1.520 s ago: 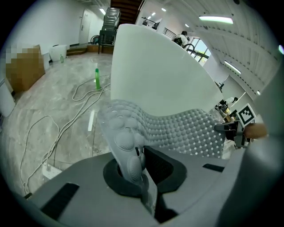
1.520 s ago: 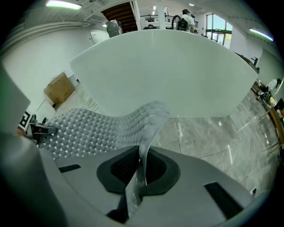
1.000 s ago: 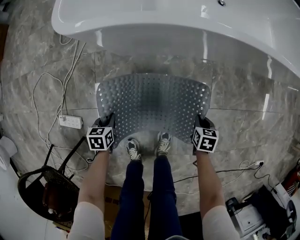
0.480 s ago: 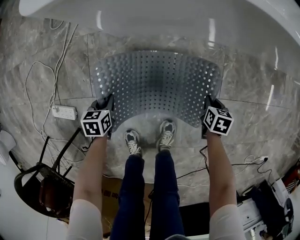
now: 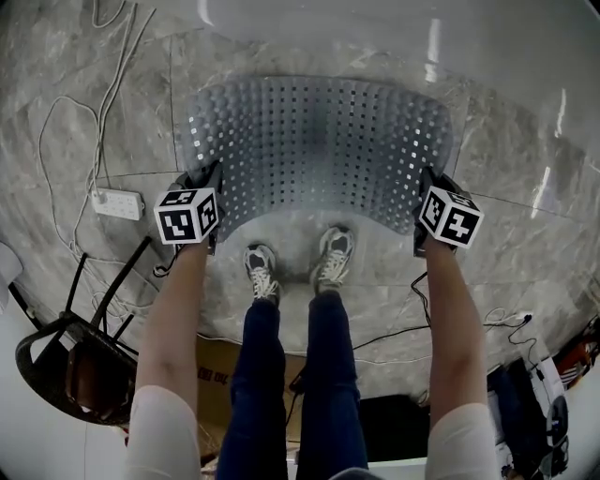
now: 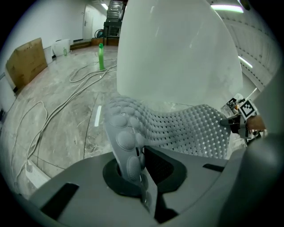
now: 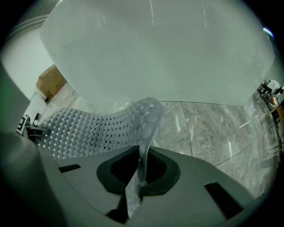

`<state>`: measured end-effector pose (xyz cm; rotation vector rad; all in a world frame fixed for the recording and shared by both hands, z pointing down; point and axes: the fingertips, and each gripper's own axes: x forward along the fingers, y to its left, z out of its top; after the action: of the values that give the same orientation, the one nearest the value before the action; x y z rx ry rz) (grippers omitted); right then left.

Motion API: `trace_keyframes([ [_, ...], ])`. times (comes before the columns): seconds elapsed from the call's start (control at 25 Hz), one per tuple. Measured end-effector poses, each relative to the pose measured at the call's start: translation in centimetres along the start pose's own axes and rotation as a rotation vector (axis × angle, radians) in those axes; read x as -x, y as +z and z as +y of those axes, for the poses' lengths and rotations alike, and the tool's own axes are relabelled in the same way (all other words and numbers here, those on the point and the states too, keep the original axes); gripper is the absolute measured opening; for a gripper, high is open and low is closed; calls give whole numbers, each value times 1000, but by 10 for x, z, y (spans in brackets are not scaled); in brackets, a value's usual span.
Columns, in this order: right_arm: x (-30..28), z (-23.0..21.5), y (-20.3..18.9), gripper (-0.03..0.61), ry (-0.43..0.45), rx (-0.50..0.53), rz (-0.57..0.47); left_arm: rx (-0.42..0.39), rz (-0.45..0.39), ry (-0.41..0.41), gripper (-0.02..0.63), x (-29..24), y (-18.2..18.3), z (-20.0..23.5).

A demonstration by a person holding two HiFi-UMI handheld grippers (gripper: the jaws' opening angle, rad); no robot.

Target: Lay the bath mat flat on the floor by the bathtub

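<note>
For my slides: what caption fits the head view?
Left gripper and right gripper each clamp a near corner of the perforated bath mat over the marble floor beside the bathtub.

Bathtub [image 5: 328, 23] close ahead, power strip [image 5: 116, 203] at left (chair [image 5: 66, 361] further back), bare floor [image 5: 525, 159] at right.

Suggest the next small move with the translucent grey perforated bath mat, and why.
Probably lower both grippers together toward the grey marble floor. The left gripper and right gripper are each shut on a near corner of the bath mat, which sags between them before the white bathtub, not yet flat.
</note>
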<state>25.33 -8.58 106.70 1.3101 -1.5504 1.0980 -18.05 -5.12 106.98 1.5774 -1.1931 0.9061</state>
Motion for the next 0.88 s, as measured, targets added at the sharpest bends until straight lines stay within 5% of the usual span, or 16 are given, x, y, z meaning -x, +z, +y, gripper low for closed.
trace_keyframes([
  [0.28, -16, -10, -1, 37, -25, -28, 25, -60, 67, 42, 41, -22, 5, 13],
  [0.88, -62, -32, -13, 37, -131, 17, 69, -49, 119, 127, 41, -58, -10, 41],
])
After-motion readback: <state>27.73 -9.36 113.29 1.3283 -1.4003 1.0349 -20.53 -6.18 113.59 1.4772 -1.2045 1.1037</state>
